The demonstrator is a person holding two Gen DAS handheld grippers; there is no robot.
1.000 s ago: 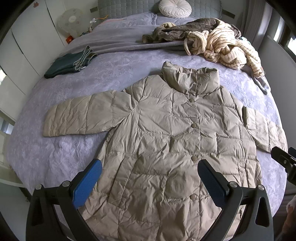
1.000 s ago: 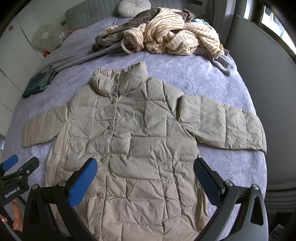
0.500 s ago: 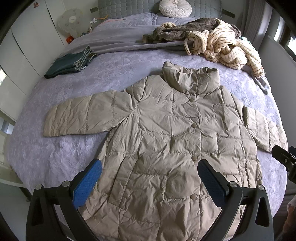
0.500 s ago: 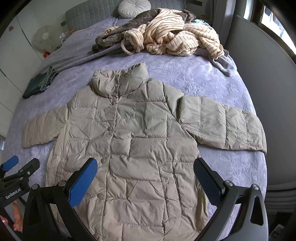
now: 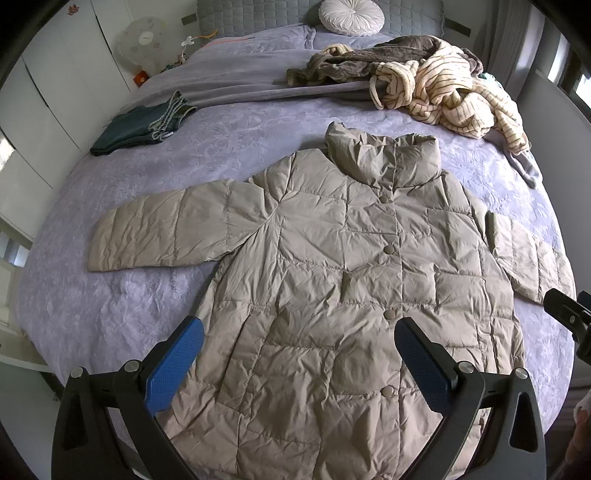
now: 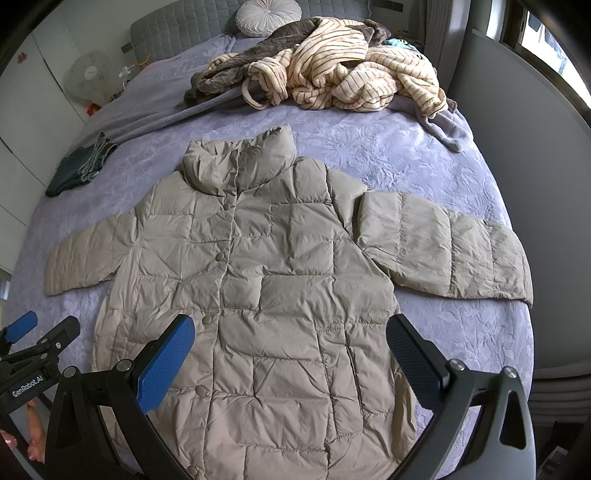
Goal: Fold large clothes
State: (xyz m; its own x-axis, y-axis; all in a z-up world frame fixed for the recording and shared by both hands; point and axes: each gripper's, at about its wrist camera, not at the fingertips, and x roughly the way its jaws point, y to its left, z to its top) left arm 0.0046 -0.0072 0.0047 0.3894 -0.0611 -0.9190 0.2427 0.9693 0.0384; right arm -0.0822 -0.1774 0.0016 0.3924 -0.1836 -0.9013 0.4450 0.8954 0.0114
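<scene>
Beige coat [image 5: 354,280] flat, buttoned, mid-frame on bed [image 5: 122,310], sleeves out. Left gripper [image 5: 299,354] & right gripper [image 6: 290,350] at bottom, jaws wide apart, holding nothing.

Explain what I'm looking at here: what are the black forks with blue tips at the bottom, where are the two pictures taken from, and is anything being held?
No robot arm here: a person holds a two-finger gripper in each hand, each with its own forward-looking fisheye camera. One picture looks along the left gripper, the other along the right gripper; the blue pieces are finger pads. Both are wide open and hold nothing. Below them a beige quilted coat lies flat, buttoned, sleeves spread, on a bed with a lavender cover. Further back lie folded dark jeans, a heap of striped cream clothing and a round white cushion.
</scene>
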